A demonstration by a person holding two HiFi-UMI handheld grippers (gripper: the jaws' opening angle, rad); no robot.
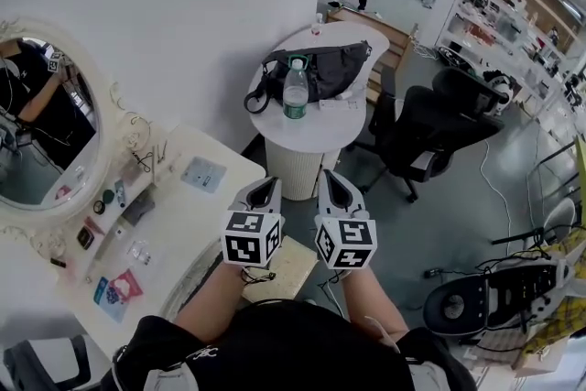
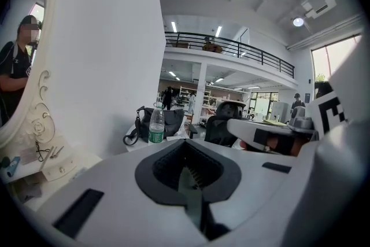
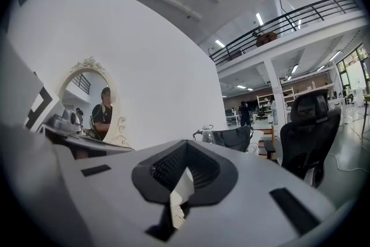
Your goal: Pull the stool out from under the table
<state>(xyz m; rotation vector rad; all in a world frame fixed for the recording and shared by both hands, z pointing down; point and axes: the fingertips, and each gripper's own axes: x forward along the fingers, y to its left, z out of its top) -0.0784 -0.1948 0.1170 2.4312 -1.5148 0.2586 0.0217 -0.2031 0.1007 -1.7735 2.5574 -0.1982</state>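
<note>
The stool [image 1: 291, 268] shows as a cream square seat low in the head view, beside the curved front edge of the white dressing table [image 1: 197, 197]. My arms hide part of it. My left gripper [image 1: 263, 194] and right gripper [image 1: 337, 190] are held up side by side above the seat, apart from it, and point towards a round side table. The left gripper [image 2: 186, 168] has its jaws together with nothing between them. The right gripper [image 3: 184, 168] is likewise shut and empty.
Ahead stands a round white side table [image 1: 316, 142] with a black bag [image 1: 320, 69] and a water bottle [image 1: 295, 92]. A black office chair [image 1: 430, 128] is to its right. A second chair [image 1: 494, 298] and cables lie at the lower right. An oval mirror [image 1: 41, 124] hangs at the left.
</note>
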